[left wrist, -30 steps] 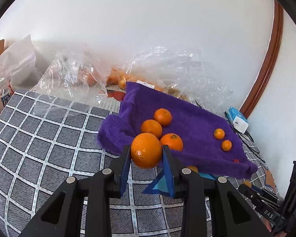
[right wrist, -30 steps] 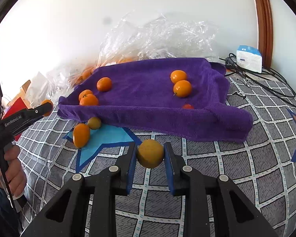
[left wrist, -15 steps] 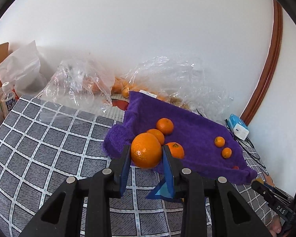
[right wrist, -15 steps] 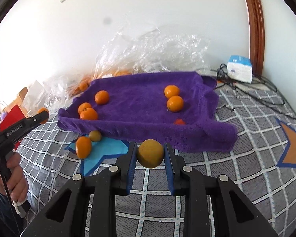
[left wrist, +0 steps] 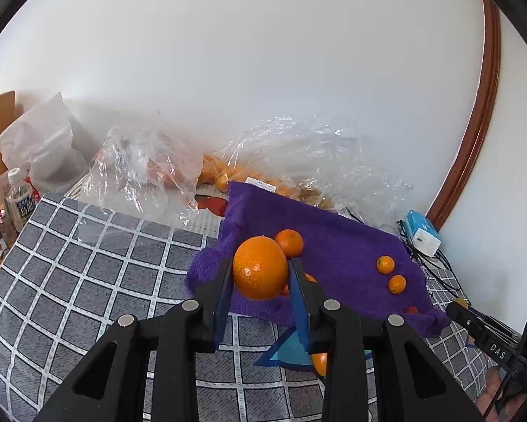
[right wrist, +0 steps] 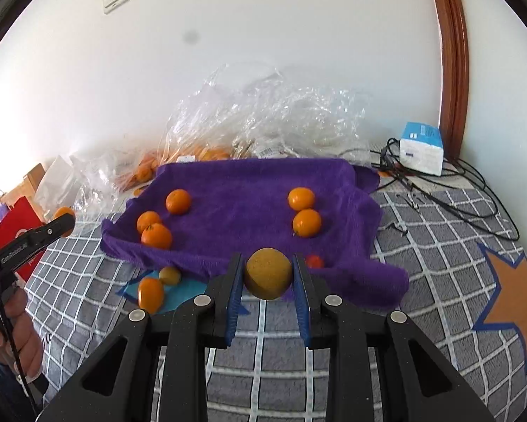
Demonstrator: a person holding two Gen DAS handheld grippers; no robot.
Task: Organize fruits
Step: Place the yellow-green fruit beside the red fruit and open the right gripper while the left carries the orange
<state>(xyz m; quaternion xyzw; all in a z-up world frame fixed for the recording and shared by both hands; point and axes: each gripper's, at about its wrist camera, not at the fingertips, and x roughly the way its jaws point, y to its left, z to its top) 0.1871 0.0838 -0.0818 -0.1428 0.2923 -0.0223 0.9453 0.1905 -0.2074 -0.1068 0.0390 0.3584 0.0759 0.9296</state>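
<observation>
My left gripper point(left wrist: 260, 274) is shut on a large orange point(left wrist: 260, 268), held in the air before the purple towel point(left wrist: 341, 246). My right gripper point(right wrist: 267, 274) is shut on a dull yellow-brown fruit point(right wrist: 268, 273), held above the near edge of the purple towel point(right wrist: 242, 190). On the towel lie several oranges, such as one point(right wrist: 178, 201) at the left and a pair point(right wrist: 306, 222) at the right, plus a tiny red fruit point(right wrist: 314, 261). Two more fruits point(right wrist: 151, 293) rest on the checked cloth by a blue star. The left gripper's tip point(right wrist: 57, 227) shows at the left edge.
Crumpled clear plastic bags point(right wrist: 263, 119) holding more oranges lie behind the towel against the white wall. A blue-white box point(right wrist: 421, 147) and black cables point(right wrist: 450, 190) sit at the right. A water bottle point(left wrist: 19, 200) and a white bag point(left wrist: 42, 147) stand at far left. A hand point(right wrist: 20, 337) grips the left tool.
Both grippers have risen with their fruit still clamped. The towel and the table have dropped lower and farther in both views. Nothing on the towel has moved.
</observation>
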